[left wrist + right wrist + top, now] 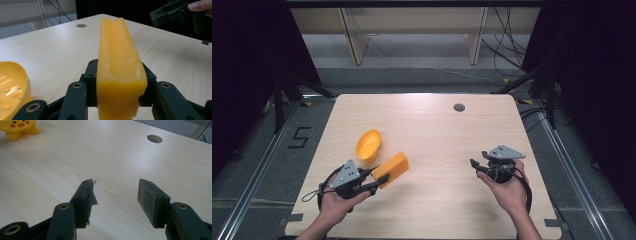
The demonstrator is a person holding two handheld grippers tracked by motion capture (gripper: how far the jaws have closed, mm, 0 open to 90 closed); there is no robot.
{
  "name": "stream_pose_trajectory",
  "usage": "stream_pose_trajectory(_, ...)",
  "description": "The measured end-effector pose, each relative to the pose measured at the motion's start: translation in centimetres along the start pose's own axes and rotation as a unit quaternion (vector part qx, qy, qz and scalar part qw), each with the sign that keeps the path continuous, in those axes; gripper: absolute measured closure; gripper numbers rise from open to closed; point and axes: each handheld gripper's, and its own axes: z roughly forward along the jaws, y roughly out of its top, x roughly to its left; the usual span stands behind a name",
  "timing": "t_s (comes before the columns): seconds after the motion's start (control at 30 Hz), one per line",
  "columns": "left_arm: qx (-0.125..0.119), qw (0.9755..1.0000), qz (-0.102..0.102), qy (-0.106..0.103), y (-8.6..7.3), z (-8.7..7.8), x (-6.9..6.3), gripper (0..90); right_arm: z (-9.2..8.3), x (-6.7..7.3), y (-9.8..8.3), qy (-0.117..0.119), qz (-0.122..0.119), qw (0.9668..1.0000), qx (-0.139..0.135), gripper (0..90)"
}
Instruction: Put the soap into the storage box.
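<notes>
L tongs (117,100) clamp soap bar (120,65); bar's bottom cut off.

You're working in a lab. Black curtains (242,75) flank your counter (427,125). Loose cables (507,50) and floor rails (257,180) surround it.

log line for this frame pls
left tongs: shut on yellow block | right tongs: open, nothing between | yellow dish: on table

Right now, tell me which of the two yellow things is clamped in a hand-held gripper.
The long yellow block, pinched by the left hand-held gripper. The yellow oval dish lies loose on the table beside it.
</notes>
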Motion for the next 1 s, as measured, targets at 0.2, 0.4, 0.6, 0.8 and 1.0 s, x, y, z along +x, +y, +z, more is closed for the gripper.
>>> stream_pose_trajectory(0.2,0.004,0.9999,-0.005,0.008,0.0,-0.2,0.3,60.2,0.2,-0.1,-0.2,0.001,0.0,1.0,0.001,47.3)
stream_pose_trajectory(0.4,-0.003,0.9998,-0.013,0.016,0.0,-0.2,0.7,60.2,0.2,-0.1,-0.2,0.0,-0.002,1.0,0.002,47.1)
stream_pose_trajectory(0.6,-0.017,0.9991,-0.009,0.039,0.2,-0.7,1.1,60.3,0.3,0.0,-0.3,0.009,0.006,0.9999,0.007,47.1)
stream_pose_trajectory(0.8,-0.015,0.9983,-0.016,0.054,0.2,-0.9,1.4,60.3,0.3,0.0,-0.3,0.002,0.003,0.9999,0.012,47.0)
stream_pose_trajectory(1.0,-0.021,0.9978,-0.019,0.059,0.3,-1.0,1.7,60.3,0.3,0.0,-0.3,0.004,0.001,0.9999,0.013,46.8)
